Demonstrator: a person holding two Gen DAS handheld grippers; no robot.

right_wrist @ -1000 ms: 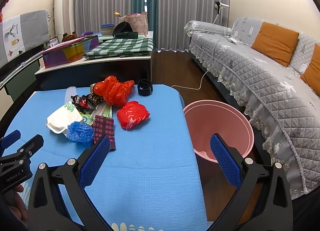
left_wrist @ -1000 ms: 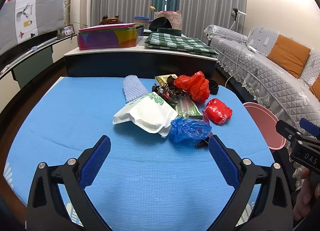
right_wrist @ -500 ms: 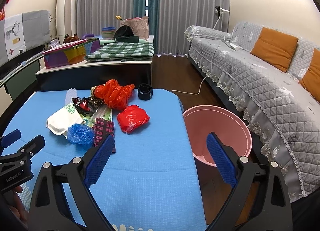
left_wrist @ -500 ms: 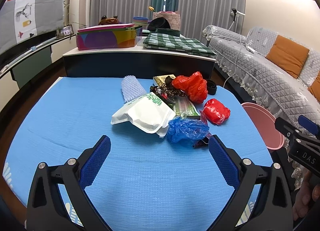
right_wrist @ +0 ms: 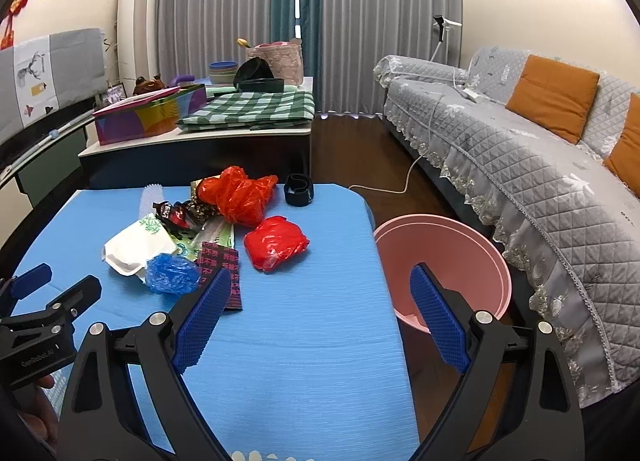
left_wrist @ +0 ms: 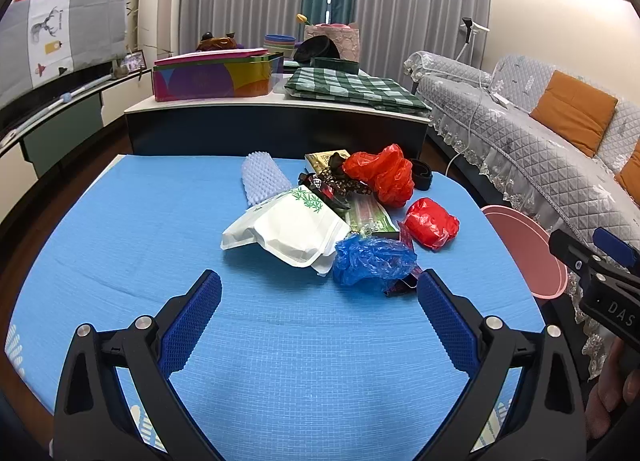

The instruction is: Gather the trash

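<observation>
A heap of trash lies mid-table on the blue mat (left_wrist: pixel 120 221): a white pouch (left_wrist: pixel 288 227), a crumpled blue bag (left_wrist: pixel 370 261), a red wad (left_wrist: pixel 432 221), a red-orange bag (left_wrist: pixel 384 173), dark wrappers (left_wrist: pixel 332 185) and a green packet (left_wrist: pixel 370 217). A pink bin (right_wrist: pixel 444 261) stands on the floor right of the table. My left gripper (left_wrist: pixel 318 317) is open and empty, just short of the blue bag. My right gripper (right_wrist: pixel 318 313) is open and empty over the table's right edge, beside the bin. The red wad (right_wrist: pixel 276 243) lies ahead-left of it.
A spiky pale roll (left_wrist: pixel 264 177) and a black strap (right_wrist: pixel 298 189) lie at the far end of the mat. A dark cabinet (left_wrist: pixel 280 129) with a colourful box and checked cloth stands behind. A grey sofa (right_wrist: pixel 520 165) runs along the right.
My right gripper has shifted slightly left and forward, jaws a little narrower. The left gripper has hardly moved. Nothing was picked up.
</observation>
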